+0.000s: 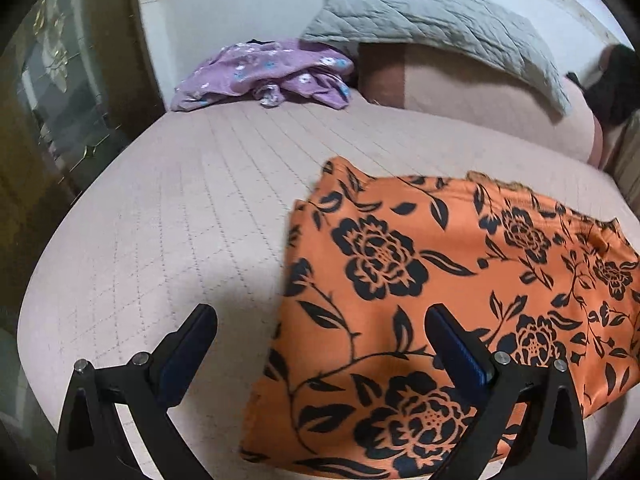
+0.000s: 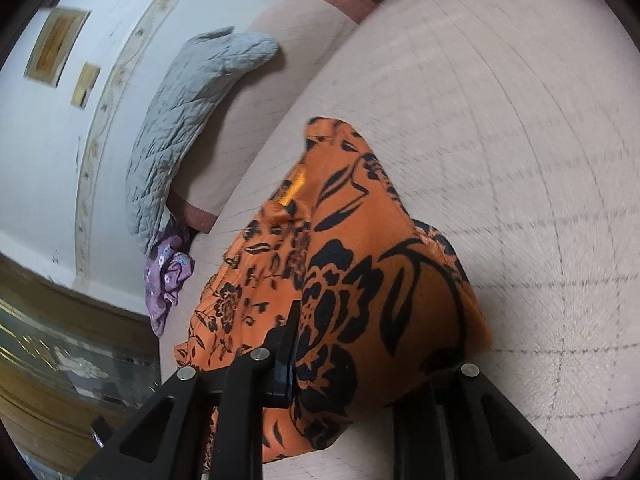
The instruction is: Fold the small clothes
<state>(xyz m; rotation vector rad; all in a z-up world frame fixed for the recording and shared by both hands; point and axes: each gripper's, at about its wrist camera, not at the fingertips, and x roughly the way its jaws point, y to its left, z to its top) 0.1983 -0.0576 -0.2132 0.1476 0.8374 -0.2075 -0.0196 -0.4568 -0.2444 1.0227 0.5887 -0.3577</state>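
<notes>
The orange floral garment (image 1: 440, 292) is spread on the pink quilted bed cover (image 1: 180, 216), and its near left corner is straddled by the left gripper (image 1: 320, 316), whose jaws are held wide apart with nothing between them. One finger is seen over bare cover, the other over the cloth. Ahead and to the left of that gripper, well apart, a crumpled purple garment (image 1: 264, 74) is seen near the wall; a grey quilted pillow (image 1: 432, 28) is propped beyond it, ahead and to the right. A fold of the orange cloth (image 2: 360, 288) is bunched up between the fingers of the right gripper (image 2: 372, 356); whether it is clamped cannot be told, as one fingertip is hidden by the cloth.
</notes>
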